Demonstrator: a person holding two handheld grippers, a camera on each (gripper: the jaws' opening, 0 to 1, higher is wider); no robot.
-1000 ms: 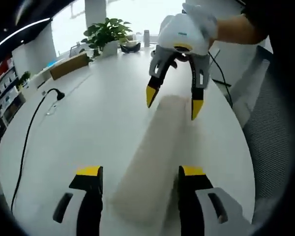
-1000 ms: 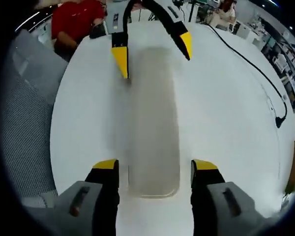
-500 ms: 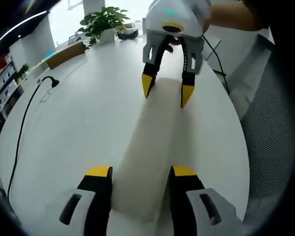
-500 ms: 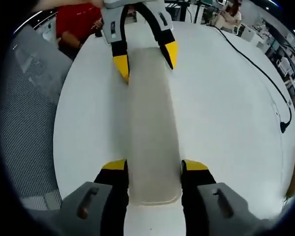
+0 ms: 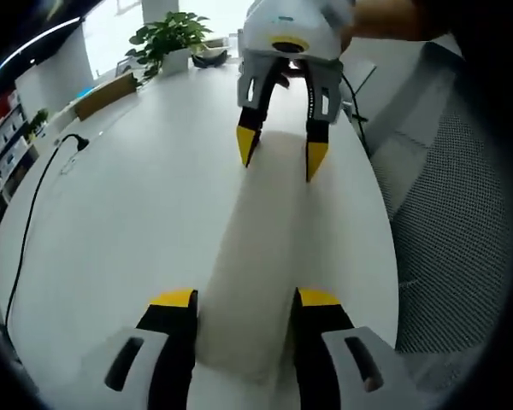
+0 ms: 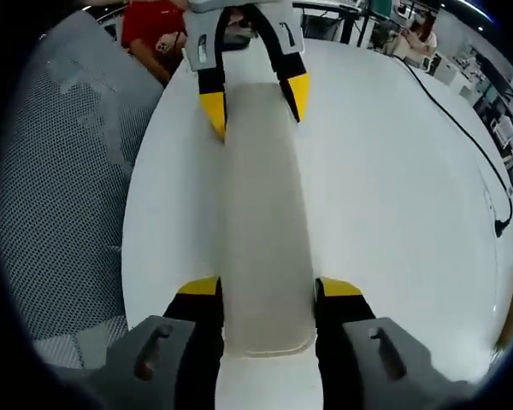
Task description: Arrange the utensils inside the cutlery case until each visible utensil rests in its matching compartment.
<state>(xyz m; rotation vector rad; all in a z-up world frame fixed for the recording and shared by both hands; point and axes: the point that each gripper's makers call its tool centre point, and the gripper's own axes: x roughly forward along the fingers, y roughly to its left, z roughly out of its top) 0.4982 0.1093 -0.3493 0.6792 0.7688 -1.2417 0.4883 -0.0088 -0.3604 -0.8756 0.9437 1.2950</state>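
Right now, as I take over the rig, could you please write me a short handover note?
Left gripper: jaws closed against the sides of one end of the long, pale frosted cutlery case.
Right gripper: jaws against the sides of the opposite end, gripping likewise.
The case lies lengthwise on the white oval table, lid on and closed; its contents cannot be seen.
Done: both ends gripped.
Left: open the case, then sort each utensil into its matching compartment. No utensils are out yet.
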